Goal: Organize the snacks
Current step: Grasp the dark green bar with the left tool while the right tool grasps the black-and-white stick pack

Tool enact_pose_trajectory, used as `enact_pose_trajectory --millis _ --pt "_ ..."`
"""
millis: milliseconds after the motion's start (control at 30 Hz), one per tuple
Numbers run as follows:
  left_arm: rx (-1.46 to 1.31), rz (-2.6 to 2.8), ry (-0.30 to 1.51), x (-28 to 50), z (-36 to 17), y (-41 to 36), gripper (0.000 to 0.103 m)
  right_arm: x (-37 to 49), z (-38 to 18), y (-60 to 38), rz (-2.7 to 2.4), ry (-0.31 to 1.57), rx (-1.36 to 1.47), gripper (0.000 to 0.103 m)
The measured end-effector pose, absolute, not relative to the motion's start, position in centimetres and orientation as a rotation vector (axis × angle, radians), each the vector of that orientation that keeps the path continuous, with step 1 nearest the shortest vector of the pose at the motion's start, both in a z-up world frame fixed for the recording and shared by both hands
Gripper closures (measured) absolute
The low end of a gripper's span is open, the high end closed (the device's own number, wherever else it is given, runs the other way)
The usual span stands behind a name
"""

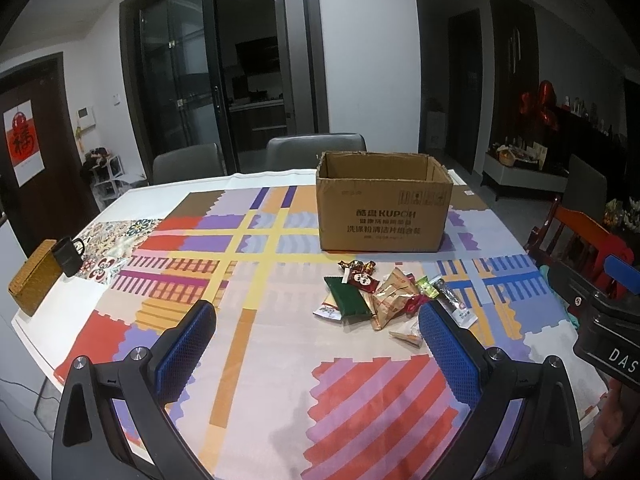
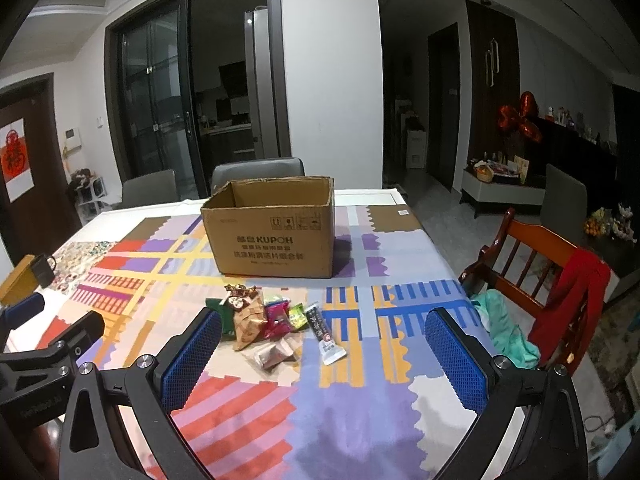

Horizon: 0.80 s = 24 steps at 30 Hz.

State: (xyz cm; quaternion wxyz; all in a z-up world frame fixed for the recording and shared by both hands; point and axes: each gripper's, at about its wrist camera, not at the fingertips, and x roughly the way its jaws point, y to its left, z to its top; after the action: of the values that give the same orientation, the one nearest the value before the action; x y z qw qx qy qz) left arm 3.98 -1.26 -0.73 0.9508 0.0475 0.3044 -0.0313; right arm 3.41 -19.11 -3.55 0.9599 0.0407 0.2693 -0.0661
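Dim dining-room light falls on the tabletop (image 1: 52, 344), which we see covered by a cloth (image 2: 352, 408) of red, purple, yellow and blue blocks. From the left wrist view our left hand-held gripper (image 1: 316, 320) is spread wide, its blue-padded fingers (image 1: 188, 340) holding nothing and hanging above the cloth. At about 1 o'clock from it lies the pile of snacks (image 1: 384, 296): a dark green packet (image 1: 346, 296), a red wrapped sweet (image 1: 362, 280), a tan crinkled bag (image 1: 390, 300) and a long white stick pack (image 1: 456, 304), all touching or overlapping. Beyond the pile, at 12 o'clock, stands the open cardboard box (image 1: 384, 216), upright, its inside hidden from us. At 9 o'clock, near the tabletop's edge, a black mug (image 1: 68, 256) sits beside a woven basket (image 1: 34, 280).

From the right wrist view our right hand-held gripper (image 2: 322, 328) is likewise fully parted and empty, above the cloth. The snacks (image 2: 272, 320) lie between its fingers (image 2: 456, 360) and a little ahead, toward 11 o'clock, with the white stick pack (image 2: 324, 336) nearest the middle. The cardboard box (image 2: 272, 232) stands past them at 12 o'clock. A wooden chair (image 2: 532, 272) draped with red cloth is at 3 o'clock, beside the tabletop.
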Motion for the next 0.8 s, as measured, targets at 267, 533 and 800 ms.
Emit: enact_pose_trajectory --millis 267,533,800 --pt "0.107 -0.080 0.659 6.9 -1.9 -1.8 0.000 6.0 -4.8 -19.5 -0.129 0.594 0.083 0.000" --pt "0.119 -0.098 0.712 9.5 -3.8 -2.5 0.000 8.7 -6.3 -19.9 -0.130 0.649 0.081 0.000" --pt "0.110 -0.103 0.733 12.1 -5.1 -3.0 0.001 11.4 -8.1 -20.4 -0.127 0.707 0.088 0.000"
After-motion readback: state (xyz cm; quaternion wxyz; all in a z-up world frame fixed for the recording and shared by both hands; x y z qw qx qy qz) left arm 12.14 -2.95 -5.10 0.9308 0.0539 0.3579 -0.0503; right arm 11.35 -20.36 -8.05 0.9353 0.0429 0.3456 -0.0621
